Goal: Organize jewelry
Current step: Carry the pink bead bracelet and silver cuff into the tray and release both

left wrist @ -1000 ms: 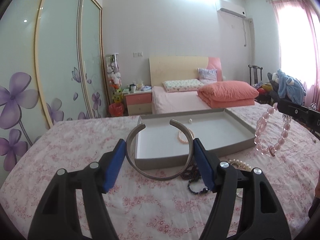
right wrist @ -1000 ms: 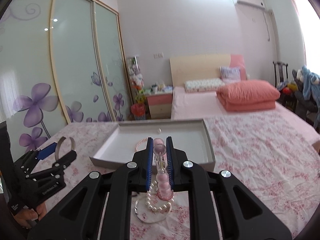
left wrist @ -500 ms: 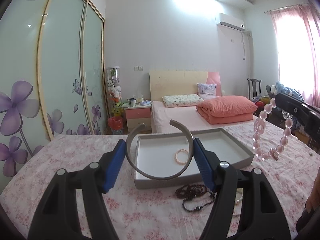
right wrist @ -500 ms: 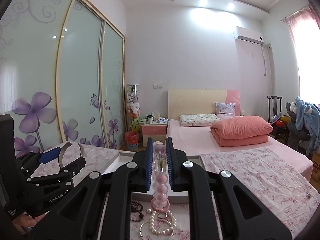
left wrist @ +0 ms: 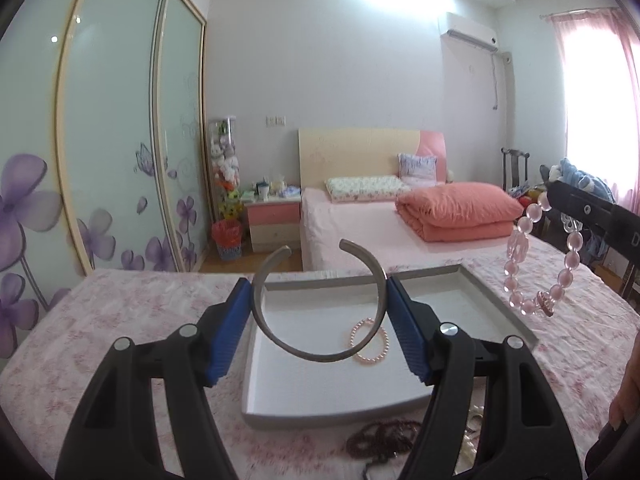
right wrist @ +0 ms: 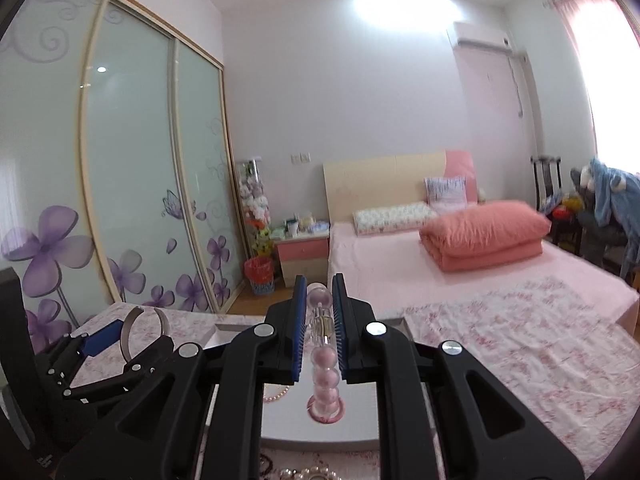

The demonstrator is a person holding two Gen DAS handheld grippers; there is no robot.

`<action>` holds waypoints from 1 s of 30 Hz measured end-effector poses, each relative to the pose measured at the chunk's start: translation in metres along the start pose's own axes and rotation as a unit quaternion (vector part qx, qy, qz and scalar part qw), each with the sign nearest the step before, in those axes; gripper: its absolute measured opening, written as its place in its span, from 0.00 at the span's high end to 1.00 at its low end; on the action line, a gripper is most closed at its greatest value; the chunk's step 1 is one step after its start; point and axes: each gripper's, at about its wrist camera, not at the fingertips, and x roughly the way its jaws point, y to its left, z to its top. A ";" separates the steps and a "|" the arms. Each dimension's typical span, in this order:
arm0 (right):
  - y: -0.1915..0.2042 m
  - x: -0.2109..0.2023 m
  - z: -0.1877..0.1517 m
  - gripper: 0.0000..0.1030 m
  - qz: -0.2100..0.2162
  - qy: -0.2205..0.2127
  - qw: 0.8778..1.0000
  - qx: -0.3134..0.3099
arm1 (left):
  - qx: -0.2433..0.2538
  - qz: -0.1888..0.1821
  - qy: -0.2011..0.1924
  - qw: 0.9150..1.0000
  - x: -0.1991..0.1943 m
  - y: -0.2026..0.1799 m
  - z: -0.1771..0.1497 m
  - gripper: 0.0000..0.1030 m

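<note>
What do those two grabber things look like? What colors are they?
The left hand-held gripper and the right hand-held gripper look alike: chunky black plastic arms with triangle-shaped holes, round silver screws at the joints, and flat blue ribbed pads inside each finger. One side carries small white lettering, too small to read.

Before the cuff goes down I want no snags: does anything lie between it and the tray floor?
Mostly no. The silver cuff, held in the left tool, hangs over the grey tray. Only a small pink pearl bracelet lies inside, toward the right; the floor left of it looks bare.
</note>
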 end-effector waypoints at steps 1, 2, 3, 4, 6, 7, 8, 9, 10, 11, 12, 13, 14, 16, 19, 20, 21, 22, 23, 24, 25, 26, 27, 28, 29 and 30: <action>-0.001 0.007 -0.002 0.87 0.001 0.009 1.000 0.002 | -0.001 -0.001 0.010 1.000 0.011 0.001 0.000 0.36; -0.002 0.019 -0.005 0.87 0.004 0.024 1.000 0.004 | 0.000 -0.002 0.025 1.000 0.025 0.001 -0.002 0.36; -0.003 0.028 -0.007 0.87 0.005 0.036 0.999 0.006 | 0.000 -0.004 0.037 0.999 0.036 0.002 -0.003 0.36; -0.005 0.036 -0.009 0.87 0.007 0.047 0.999 0.008 | -0.001 -0.006 0.050 0.999 0.047 0.002 -0.005 0.36; -0.008 0.053 -0.015 0.87 0.015 0.072 0.997 0.018 | -0.006 -0.011 0.076 0.997 0.069 0.003 -0.008 0.36; -0.010 0.063 -0.019 0.87 0.020 0.089 0.996 0.027 | -0.009 -0.012 0.086 0.996 0.077 0.003 -0.011 0.36; -0.011 0.073 -0.023 0.87 0.023 0.104 0.994 0.035 | -0.014 -0.014 0.097 0.995 0.086 0.005 -0.012 0.36; -0.012 0.080 -0.025 0.86 0.025 0.114 0.992 0.040 | -0.017 -0.016 0.104 0.994 0.090 0.005 -0.015 0.36; -0.014 0.089 -0.029 0.86 0.025 0.127 0.990 0.047 | -0.019 -0.019 0.111 0.993 0.096 0.005 -0.016 0.36; -0.015 0.095 -0.031 0.86 0.025 0.138 0.989 0.050 | -0.020 -0.023 0.118 0.993 0.103 0.006 -0.016 0.36; -0.017 0.102 -0.035 0.86 0.024 0.152 0.987 0.055 | -0.020 -0.026 0.125 0.992 0.109 0.006 -0.017 0.35; -0.019 0.106 -0.037 0.86 0.022 0.162 0.985 0.057 | -0.019 -0.027 0.130 0.991 0.113 0.006 -0.018 0.35; -0.021 0.109 -0.039 0.86 0.018 0.170 0.984 0.058 | -0.020 -0.026 0.133 0.991 0.117 0.007 -0.020 0.35; -0.024 0.109 -0.041 0.83 0.009 0.173 0.983 0.059 | -0.025 -0.024 0.130 0.991 0.119 0.010 -0.021 0.35; -0.029 0.100 -0.039 0.71 -0.002 0.162 0.985 0.056 | -0.034 -0.022 0.124 0.991 0.118 0.013 -0.018 0.34; -0.031 0.097 -0.038 0.71 -0.005 0.158 0.986 0.054 | -0.038 -0.020 0.121 0.992 0.116 0.016 -0.017 0.34; -0.030 0.097 -0.035 0.71 -0.007 0.155 0.987 0.052 | -0.041 -0.018 0.117 0.992 0.114 0.017 -0.015 0.34; -0.031 0.094 -0.033 0.71 -0.008 0.151 0.987 0.051 | -0.044 -0.016 0.114 0.992 0.113 0.019 -0.012 0.34; -0.030 0.093 -0.031 0.71 -0.009 0.148 0.988 0.050 | -0.048 -0.012 0.110 0.993 0.111 0.023 -0.009 0.34; -0.030 0.089 -0.029 0.71 -0.010 0.144 0.988 0.048 | -0.050 -0.010 0.108 0.993 0.110 0.025 -0.008 0.34; -0.030 0.089 -0.028 0.71 -0.011 0.142 0.989 0.047 | -0.051 -0.007 0.107 0.993 0.108 0.026 -0.007 0.34; -0.029 0.088 -0.026 0.71 -0.011 0.141 0.989 0.046 | -0.051 -0.004 0.105 0.993 0.105 0.027 -0.006 0.34; -0.029 0.087 -0.025 0.71 -0.011 0.139 0.989 0.046 | -0.051 -0.003 0.104 0.993 0.102 0.027 -0.005 0.34; -0.027 0.085 -0.024 0.71 -0.011 0.137 0.989 0.045 | -0.051 -0.001 0.103 0.993 0.099 0.028 -0.004 0.34; -0.026 0.084 -0.022 0.71 -0.010 0.136 0.990 0.044 | -0.051 -0.001 0.101 0.994 0.097 0.029 -0.004 0.34; -0.025 0.083 -0.022 0.71 -0.010 0.135 0.990 0.043 | -0.051 -0.001 0.100 0.994 0.094 0.029 -0.003 0.33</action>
